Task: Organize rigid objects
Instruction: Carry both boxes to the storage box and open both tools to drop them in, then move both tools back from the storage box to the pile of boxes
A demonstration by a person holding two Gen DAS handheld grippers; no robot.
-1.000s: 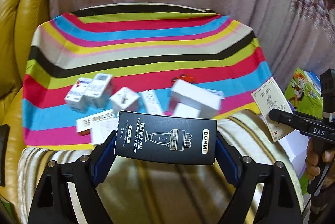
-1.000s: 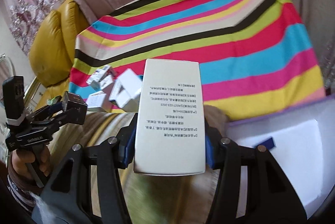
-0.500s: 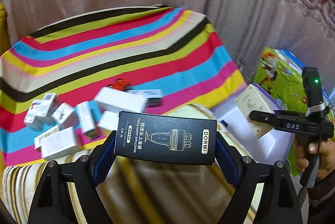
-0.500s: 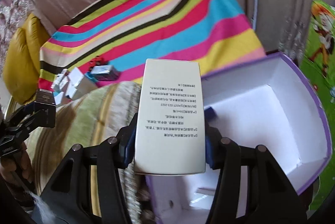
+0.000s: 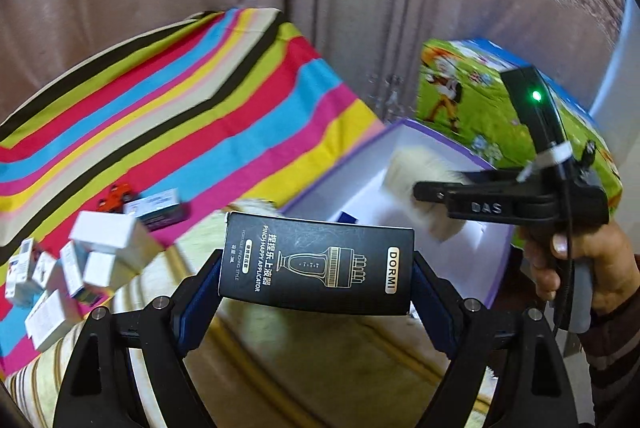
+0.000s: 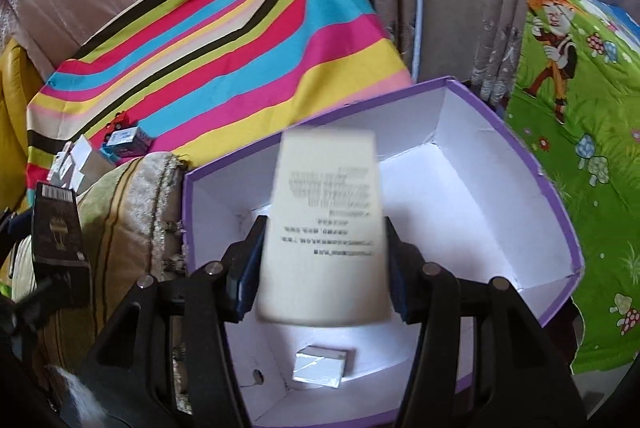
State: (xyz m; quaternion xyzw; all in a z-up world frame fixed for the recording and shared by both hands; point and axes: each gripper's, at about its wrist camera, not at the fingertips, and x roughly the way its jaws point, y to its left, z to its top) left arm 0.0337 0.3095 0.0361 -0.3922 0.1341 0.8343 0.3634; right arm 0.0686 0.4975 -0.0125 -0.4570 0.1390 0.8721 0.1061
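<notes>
My left gripper (image 5: 316,276) is shut on a black DORMI box (image 5: 316,262), held above the striped cushion, left of the purple-rimmed white box (image 5: 340,171). My right gripper (image 6: 324,268) stands over that purple box (image 6: 556,195); a cream printed box (image 6: 326,224) sits blurred between its fingers, and the fingers look slightly apart from it, so the grip is unclear. In the left wrist view the cream box (image 5: 424,195) is a blur over the purple box. A small silver box (image 6: 320,366) lies on the purple box's floor.
Several small white boxes (image 5: 100,256) and a red toy (image 5: 116,195) lie on the rainbow-striped cloth (image 5: 180,115). A green cartoon-print bundle (image 6: 580,147) stands right of the purple box. Curtains hang behind.
Both grippers swung right, away from the pile. My right gripper came over the purple box, and the cream box now blurs and sits farther out between the fingers.
</notes>
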